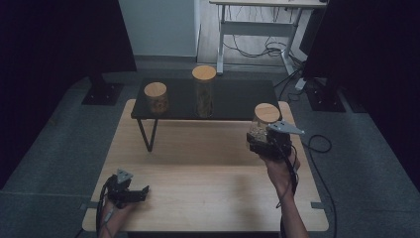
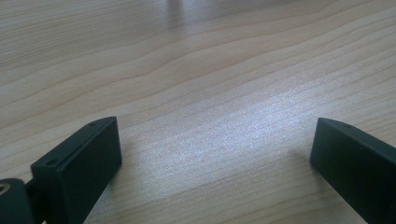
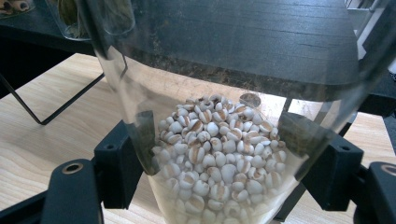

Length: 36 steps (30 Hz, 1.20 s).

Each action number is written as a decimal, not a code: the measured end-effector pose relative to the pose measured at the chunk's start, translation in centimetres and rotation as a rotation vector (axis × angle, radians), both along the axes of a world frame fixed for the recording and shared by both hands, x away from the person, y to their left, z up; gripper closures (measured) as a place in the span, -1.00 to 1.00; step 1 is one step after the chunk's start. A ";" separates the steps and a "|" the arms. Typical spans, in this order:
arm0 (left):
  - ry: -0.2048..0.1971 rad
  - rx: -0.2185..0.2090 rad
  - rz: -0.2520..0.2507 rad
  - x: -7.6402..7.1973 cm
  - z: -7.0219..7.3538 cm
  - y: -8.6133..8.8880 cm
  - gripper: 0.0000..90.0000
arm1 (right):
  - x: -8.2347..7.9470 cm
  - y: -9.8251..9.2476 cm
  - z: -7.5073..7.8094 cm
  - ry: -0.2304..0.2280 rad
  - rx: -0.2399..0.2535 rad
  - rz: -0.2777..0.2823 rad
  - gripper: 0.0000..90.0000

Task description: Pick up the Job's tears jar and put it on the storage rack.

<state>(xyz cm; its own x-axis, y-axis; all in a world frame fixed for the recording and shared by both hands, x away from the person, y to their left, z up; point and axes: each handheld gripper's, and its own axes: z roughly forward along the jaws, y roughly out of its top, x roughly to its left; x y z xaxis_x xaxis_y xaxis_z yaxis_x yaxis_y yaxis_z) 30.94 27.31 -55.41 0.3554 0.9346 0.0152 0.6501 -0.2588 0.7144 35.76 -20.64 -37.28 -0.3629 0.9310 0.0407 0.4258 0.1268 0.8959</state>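
From my feed: dim rm, grey carpet floor. Black curtains upper left & right of frame. Pale wall top centre, white desk w/ loose cables top right.

Wide bare strip of wooden table across centre & lower frame, free passage btwn both hands. Upper centre blocked: black shelf w/ short jar at left, tall jar mid. Shelf's right end bare.
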 end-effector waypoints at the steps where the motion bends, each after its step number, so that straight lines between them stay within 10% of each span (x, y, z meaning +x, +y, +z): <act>1: 0.000 0.000 0.000 0.0 0.0 0.0 -0.96 | 0.0 0.0 0.1 0.000 0.001 0.000 -0.45; 36: -0.001 0.001 0.000 0.0 0.0 0.0 -0.96 | 2.2 0.7 2.4 -0.004 -0.019 -0.015 -0.45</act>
<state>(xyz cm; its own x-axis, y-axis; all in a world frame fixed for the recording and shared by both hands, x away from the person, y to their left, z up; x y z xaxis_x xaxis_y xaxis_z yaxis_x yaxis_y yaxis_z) 30.95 27.31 -55.41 0.3556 0.9345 0.0164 0.6494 -0.2596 0.7147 37.97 -19.99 -34.88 -0.3488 0.9369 0.0217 0.4245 0.1373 0.8950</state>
